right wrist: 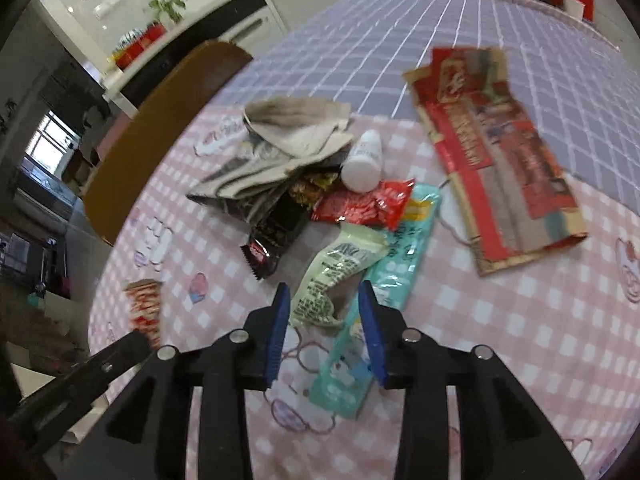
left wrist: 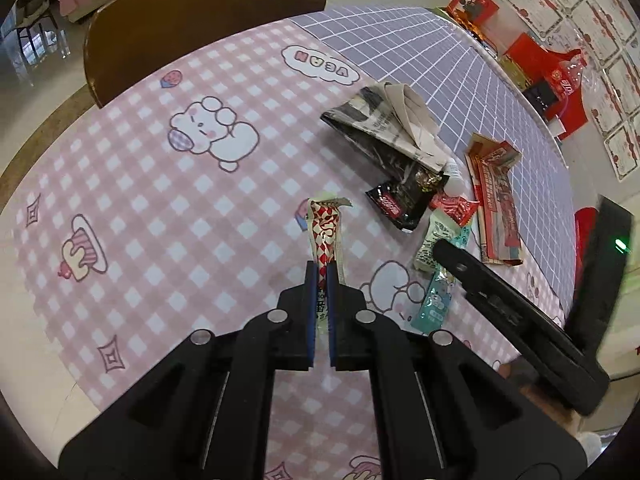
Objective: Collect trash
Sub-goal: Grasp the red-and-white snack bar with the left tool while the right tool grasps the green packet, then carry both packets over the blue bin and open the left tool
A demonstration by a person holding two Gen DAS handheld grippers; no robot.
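My left gripper (left wrist: pixel 321 270) is shut on a red-and-white diamond-patterned wrapper (left wrist: pixel 325 232), held above the pink checked tablecloth; the wrapper also shows in the right wrist view (right wrist: pixel 145 308). My right gripper (right wrist: pixel 325 298) is open, its blue pads on either side of a pale green wrapper (right wrist: pixel 334 276) that lies on a teal wrapper (right wrist: pixel 384 276). Behind them lie a red wrapper (right wrist: pixel 364 204), a black wrapper (right wrist: pixel 276 236), a white bottle (right wrist: pixel 362 160), crumpled newspaper (right wrist: pixel 276 148) and a flattened red carton (right wrist: pixel 496 160).
A brown chair back (left wrist: pixel 200 20) stands at the table's far edge. Red boxes and a plastic bottle (left wrist: pixel 568 76) sit at the far right of the grey checked cloth (left wrist: pixel 420 40). The right gripper's body (left wrist: pixel 520 312) reaches in beside the pile.
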